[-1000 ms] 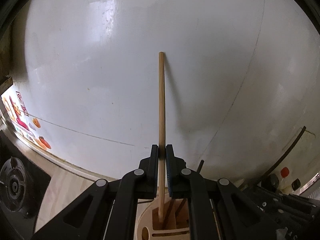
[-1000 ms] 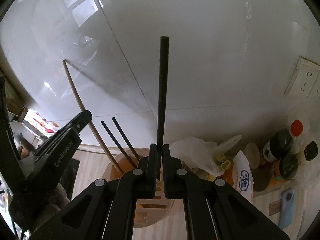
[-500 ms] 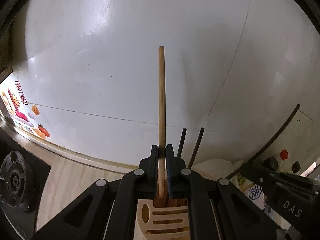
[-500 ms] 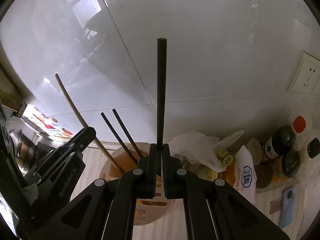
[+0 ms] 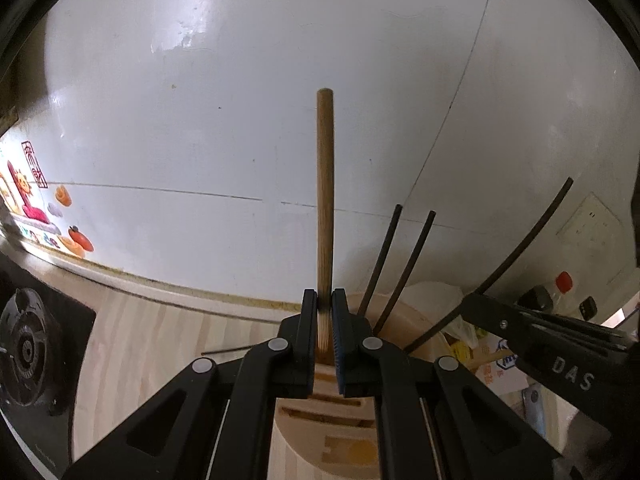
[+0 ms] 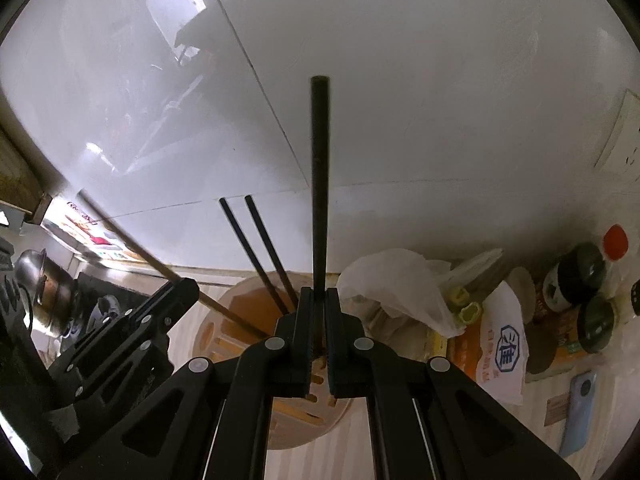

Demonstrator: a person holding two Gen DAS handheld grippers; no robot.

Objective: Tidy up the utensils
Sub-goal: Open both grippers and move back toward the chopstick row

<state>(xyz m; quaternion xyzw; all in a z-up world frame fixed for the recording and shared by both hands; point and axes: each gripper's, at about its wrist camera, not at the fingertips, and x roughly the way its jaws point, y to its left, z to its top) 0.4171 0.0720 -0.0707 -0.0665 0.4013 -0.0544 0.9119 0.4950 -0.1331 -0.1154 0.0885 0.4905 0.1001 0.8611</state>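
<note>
The left claw [image 5: 325, 320], clamping a long light wooden chopstick [image 5: 325, 200], is now sitting lower over the round pale wooden utensil holder [image 5: 320, 420] on the table, so the stick's lower end is probably entering a slot. Its long axis is running upright, top towards the white wall. The right claw [image 6: 319, 320] is pinching a thin black chopstick [image 6: 320, 180], likewise upright above the holder, beside two black chopsticks [image 6: 260, 256] leaning inside

My views are dim and fisheye-warped, with black vignetted corners. A window's glare reflects off the glossy white wall [image 6: 400, 80]. The wooden stick [image 6: 132, 248] on my right view's left is motion-blurred.
</note>
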